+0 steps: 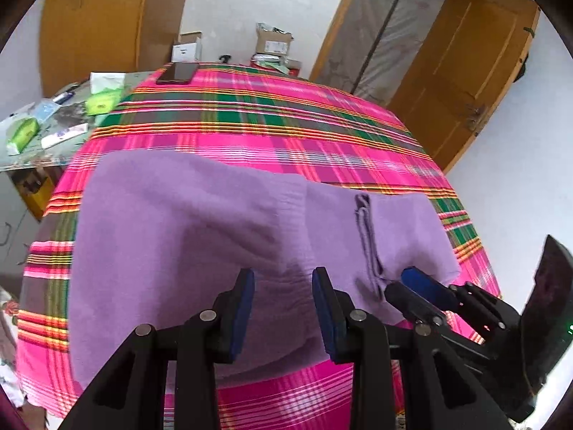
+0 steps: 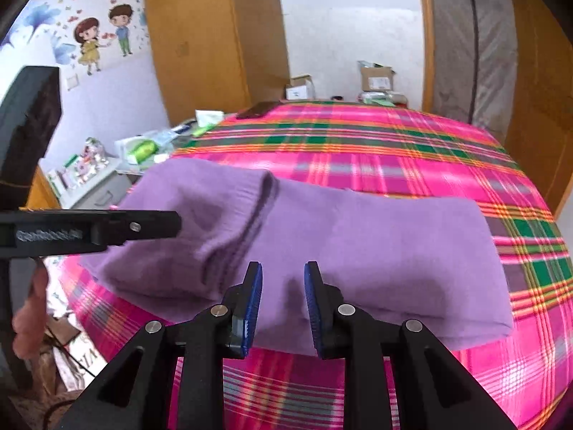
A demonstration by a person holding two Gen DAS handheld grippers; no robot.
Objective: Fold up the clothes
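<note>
While the left wrist view looks down its own fingers, the purple knit garment (image 1: 200, 236) lies folded into a broad band on the pink plaid bedspread (image 1: 272, 122), close to its near edge. A ribbed hem forms a ridge right of centre. The left gripper (image 1: 283, 301) hangs above the fabric, jaws apart and empty. The right gripper (image 1: 419, 290) sits at the garment's right end, also holding nothing.

From the right wrist view, the garment (image 2: 376, 243) stretches across the bedspread's (image 2: 394, 150) near edge, smooth on the right, creased at the cuff-like fold on the left. The right gripper (image 2: 283, 304) has parted, empty jaws over it; the left gripper's (image 2: 136, 227) opening cannot be judged here.
</note>
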